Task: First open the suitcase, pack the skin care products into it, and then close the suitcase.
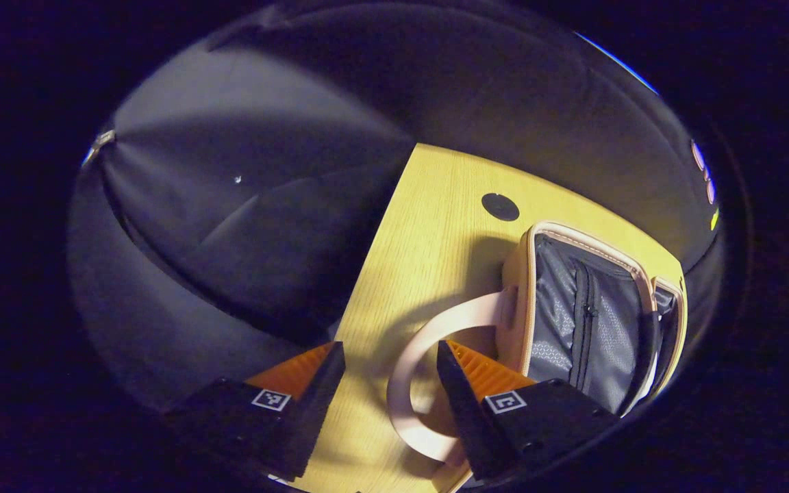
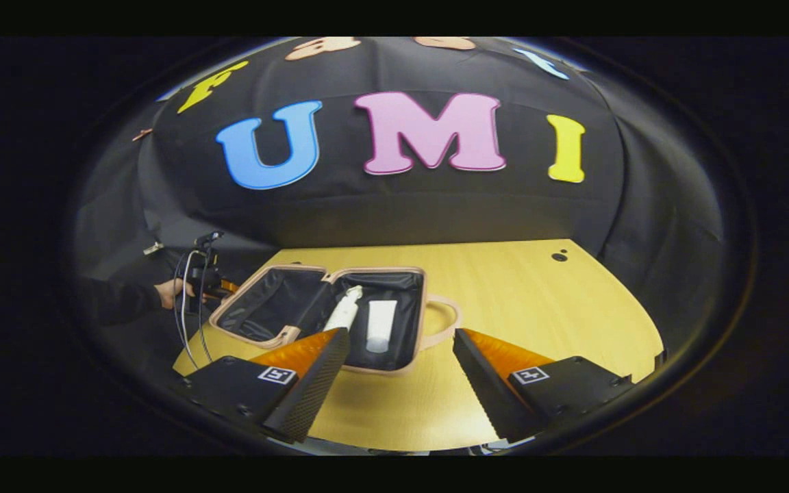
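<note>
Lying open on the desk (image 2: 504,301) is the suitcase (image 2: 326,311), both halves flat, lining up. Two skin care items are seen in its right half: a bottle (image 2: 344,309) and a tube (image 2: 381,325), side by side. Left gripper (image 1: 391,363): released, fingers spread, handle (image 1: 411,370) running between them, untouched. Right gripper (image 2: 401,349): released, holding nothing, near the case. Shell judged stiff and light; lining soft. Lid rim is suggested for closing; hold there is judged firm.
</note>
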